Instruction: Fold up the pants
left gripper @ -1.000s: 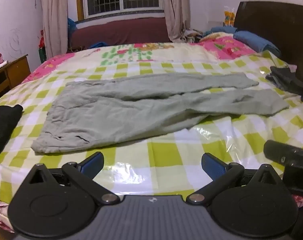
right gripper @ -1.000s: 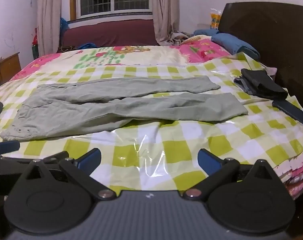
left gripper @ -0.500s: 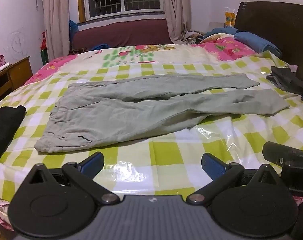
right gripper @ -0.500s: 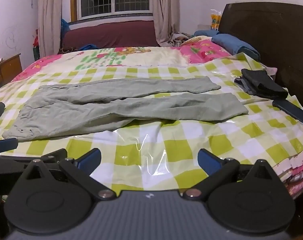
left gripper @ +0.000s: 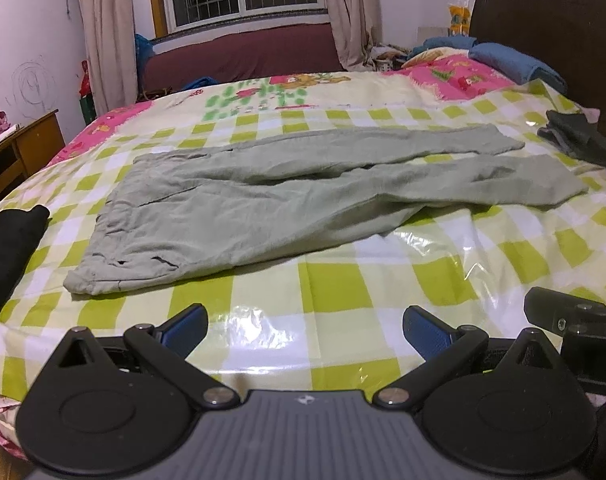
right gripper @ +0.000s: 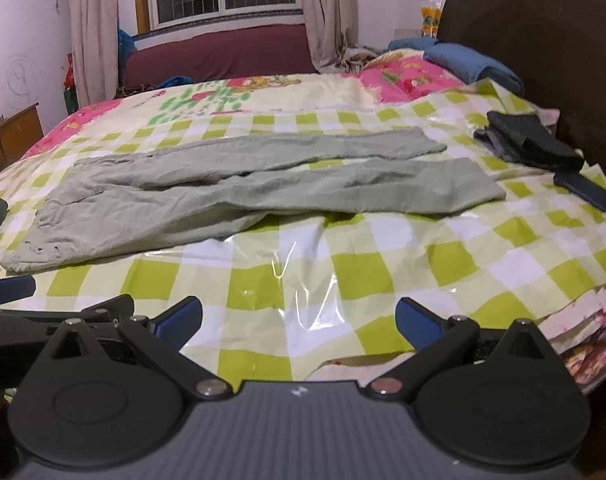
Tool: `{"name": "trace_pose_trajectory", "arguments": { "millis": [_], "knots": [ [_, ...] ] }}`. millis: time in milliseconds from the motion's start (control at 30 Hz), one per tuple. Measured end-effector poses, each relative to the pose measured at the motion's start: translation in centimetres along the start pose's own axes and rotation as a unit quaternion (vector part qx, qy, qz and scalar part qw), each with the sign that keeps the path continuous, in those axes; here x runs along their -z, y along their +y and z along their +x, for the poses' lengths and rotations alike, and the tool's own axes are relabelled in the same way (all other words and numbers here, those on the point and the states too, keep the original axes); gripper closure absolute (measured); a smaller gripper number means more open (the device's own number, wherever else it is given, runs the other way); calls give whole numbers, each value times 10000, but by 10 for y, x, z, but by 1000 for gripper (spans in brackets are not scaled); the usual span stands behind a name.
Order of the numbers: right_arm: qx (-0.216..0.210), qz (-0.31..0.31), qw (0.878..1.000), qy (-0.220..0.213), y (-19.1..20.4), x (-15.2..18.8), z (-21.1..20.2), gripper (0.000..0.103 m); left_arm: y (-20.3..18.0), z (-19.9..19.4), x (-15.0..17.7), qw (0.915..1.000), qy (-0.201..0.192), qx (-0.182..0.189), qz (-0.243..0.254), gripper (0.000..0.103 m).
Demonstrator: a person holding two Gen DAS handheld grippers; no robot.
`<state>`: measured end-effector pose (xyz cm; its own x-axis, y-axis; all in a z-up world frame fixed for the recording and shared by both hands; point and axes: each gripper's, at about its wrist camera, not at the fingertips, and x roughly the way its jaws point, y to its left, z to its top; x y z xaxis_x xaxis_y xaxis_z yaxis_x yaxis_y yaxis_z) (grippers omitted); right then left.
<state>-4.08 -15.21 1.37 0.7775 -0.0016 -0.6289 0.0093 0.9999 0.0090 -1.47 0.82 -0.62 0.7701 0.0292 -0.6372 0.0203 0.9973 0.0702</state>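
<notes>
From the left wrist view, our left gripper hangs over the near edge of the bed, its blue-padded fingers spread wide apart with nothing between them. The grey-green pants lie flat on the green-and-white checked plastic sheet, waistband to the left, both legs running off to the right, well apart from the fingers. The waistband's near corner is rumpled, and we cannot make out whether the small dark marks there are holes or folds. A black garment at the left is cut off by the frame. At the right, dark clothes run out of frame. Only a black corner of the right gripper's body shows at the lower right; its fingers are out of sight here.

From the right wrist view, our right gripper likewise hovers low at the bed's near edge, fingers parted and empty. The pants lie ahead and to the left, the nearer leg's hem toward the right. The dark folded clothes sit near the wooden headboard, with a dark strap-like thing just beside them that we cannot identify. Part of the left gripper pokes in at the left edge, mostly hidden. Glare on the plastic sheet blurs its creases.
</notes>
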Motion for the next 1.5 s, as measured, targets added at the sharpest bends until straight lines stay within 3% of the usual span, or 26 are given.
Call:
{"name": "trace_pose_trajectory", "arguments": {
  "millis": [1500],
  "knots": [
    [-120, 114, 9996, 247, 0, 11, 17, 1, -1, 10, 7, 9996, 203, -200, 44, 0]
  ]
}}
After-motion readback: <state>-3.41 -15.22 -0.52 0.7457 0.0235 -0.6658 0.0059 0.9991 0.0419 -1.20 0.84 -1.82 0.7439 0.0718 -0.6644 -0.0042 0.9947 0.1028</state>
